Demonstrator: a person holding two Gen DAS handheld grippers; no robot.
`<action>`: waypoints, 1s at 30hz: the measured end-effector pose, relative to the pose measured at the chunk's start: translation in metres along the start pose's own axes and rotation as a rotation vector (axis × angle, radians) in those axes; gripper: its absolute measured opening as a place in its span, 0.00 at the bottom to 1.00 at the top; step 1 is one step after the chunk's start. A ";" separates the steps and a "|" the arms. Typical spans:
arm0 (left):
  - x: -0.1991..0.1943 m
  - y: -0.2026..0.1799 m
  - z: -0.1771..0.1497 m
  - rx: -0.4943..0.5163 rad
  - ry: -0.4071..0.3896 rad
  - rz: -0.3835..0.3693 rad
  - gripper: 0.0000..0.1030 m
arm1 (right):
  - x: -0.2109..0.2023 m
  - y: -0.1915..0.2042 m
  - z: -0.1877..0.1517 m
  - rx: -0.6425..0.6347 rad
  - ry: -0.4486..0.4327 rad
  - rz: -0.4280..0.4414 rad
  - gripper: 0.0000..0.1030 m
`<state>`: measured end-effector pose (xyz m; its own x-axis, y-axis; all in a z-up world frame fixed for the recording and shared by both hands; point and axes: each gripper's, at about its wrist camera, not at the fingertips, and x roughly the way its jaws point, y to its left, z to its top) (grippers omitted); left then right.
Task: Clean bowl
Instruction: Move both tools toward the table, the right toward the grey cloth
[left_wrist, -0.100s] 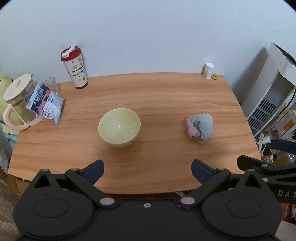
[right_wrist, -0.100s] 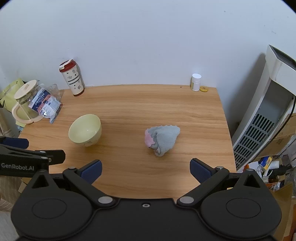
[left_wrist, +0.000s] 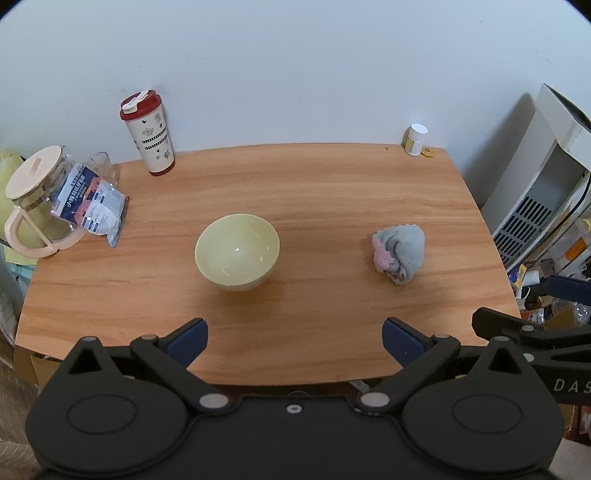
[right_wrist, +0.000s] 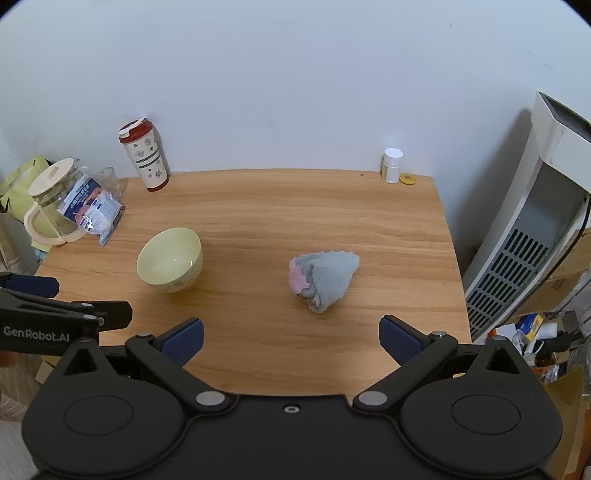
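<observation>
Right claw (right_wrist: 291, 339) spread wide above table (right_wrist: 295, 206), crumpled cloth (right_wrist: 322, 278) ahead, bowl (right_wrist: 170, 260) left

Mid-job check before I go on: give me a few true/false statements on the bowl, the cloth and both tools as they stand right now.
1. The bowl stands upright on the table. True.
2. The cloth lies inside the bowl. False: it sits bunched on the table, apart from the bowl, to its right.
3. The left tool is shut on the bowl. False: its jaws are wide open and hold nothing, short of the bowl.
4. The right tool is open and empty, with the cloth ahead of it. True.
5. The red-lidded tumbler lies on its side. False: it stands upright by the wall.
</observation>
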<state>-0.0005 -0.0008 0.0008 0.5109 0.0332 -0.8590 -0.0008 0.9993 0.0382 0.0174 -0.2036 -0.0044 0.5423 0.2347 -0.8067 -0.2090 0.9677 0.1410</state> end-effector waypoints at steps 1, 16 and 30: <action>0.000 0.000 0.000 0.001 0.000 0.001 0.99 | -0.001 -0.001 0.000 0.000 -0.002 0.000 1.00; -0.002 0.012 0.000 -0.017 0.001 0.003 0.99 | 0.000 0.007 -0.001 0.000 -0.008 -0.001 1.00; -0.001 0.017 0.001 -0.020 0.011 -0.015 0.99 | 0.000 0.011 0.000 0.007 -0.007 0.009 1.00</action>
<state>0.0002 0.0162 0.0030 0.5011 0.0184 -0.8652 -0.0103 0.9998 0.0153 0.0150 -0.1930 -0.0028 0.5460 0.2436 -0.8016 -0.2081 0.9662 0.1520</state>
